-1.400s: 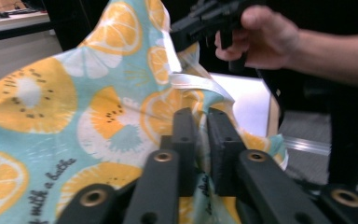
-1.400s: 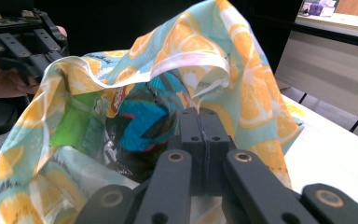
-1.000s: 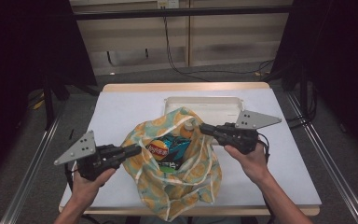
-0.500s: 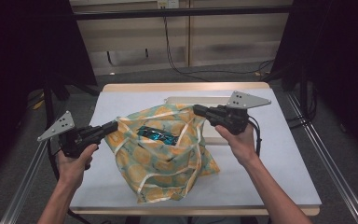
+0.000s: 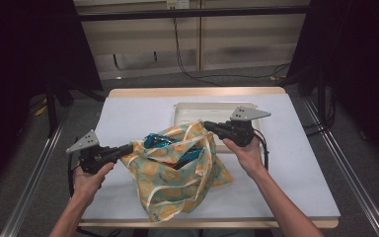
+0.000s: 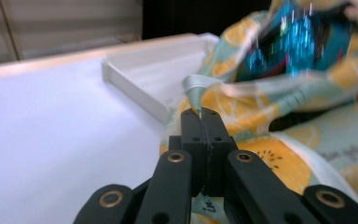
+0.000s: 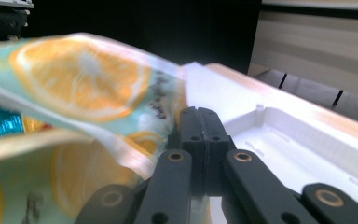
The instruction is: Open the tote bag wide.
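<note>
I hold the bag [image 5: 177, 173] on the tabletop [image 5: 128, 118], its mouth stretched between my hands: left gripper [image 5: 127, 148] clenched on one rim, right gripper [image 5: 208, 126] on the opposite rim, beside the tray [image 5: 187, 109]; the blue packet [image 5: 154, 140] lies between them.

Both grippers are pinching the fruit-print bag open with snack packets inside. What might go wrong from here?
The left gripper clamps only a thin edge of the bag by its pale strap, so the cloth may slip out. The bag leans open toward the white tray, and the shiny blue packets sit near its mouth, so they may spill. The right gripper also bites little fabric.
</note>
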`<state>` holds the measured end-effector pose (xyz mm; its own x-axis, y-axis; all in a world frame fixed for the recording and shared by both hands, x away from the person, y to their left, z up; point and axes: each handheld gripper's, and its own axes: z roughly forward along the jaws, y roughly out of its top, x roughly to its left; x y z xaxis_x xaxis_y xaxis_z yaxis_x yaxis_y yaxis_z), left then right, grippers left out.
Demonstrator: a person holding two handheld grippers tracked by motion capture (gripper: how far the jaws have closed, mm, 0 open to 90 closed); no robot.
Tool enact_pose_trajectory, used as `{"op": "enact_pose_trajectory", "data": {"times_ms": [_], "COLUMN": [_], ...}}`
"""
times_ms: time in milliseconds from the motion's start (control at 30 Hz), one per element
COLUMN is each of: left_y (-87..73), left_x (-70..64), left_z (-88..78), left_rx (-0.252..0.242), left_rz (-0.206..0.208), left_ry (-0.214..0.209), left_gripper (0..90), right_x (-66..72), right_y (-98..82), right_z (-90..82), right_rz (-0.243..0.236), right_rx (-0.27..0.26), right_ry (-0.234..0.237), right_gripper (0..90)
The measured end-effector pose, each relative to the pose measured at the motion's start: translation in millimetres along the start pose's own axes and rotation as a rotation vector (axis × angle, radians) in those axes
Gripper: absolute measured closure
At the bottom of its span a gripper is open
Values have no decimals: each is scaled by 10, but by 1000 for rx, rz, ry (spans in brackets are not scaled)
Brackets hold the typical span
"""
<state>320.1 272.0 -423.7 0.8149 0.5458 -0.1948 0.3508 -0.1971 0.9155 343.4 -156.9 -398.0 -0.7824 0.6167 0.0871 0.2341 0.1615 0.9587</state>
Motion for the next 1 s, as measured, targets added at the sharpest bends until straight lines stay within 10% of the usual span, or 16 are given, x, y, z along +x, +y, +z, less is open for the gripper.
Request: {"op": "enact_pose_trajectory", "data": {"times_ms": [633, 1000], "left_y": [-205, -89], "left_x": [-156, -190], "left_z": [90, -121], "left_rx": [65, -40], "left_rz": [14, 6], "left_ry": [-36, -11], "left_gripper": [833, 583], "right_x": [-2, 31], "right_y": [-421, -148], "right_z": [98, -290], "right_rz": [-13, -27], "right_rx": [161, 34], "right_ry": [-28, -42], "right_gripper": [847, 539]}}
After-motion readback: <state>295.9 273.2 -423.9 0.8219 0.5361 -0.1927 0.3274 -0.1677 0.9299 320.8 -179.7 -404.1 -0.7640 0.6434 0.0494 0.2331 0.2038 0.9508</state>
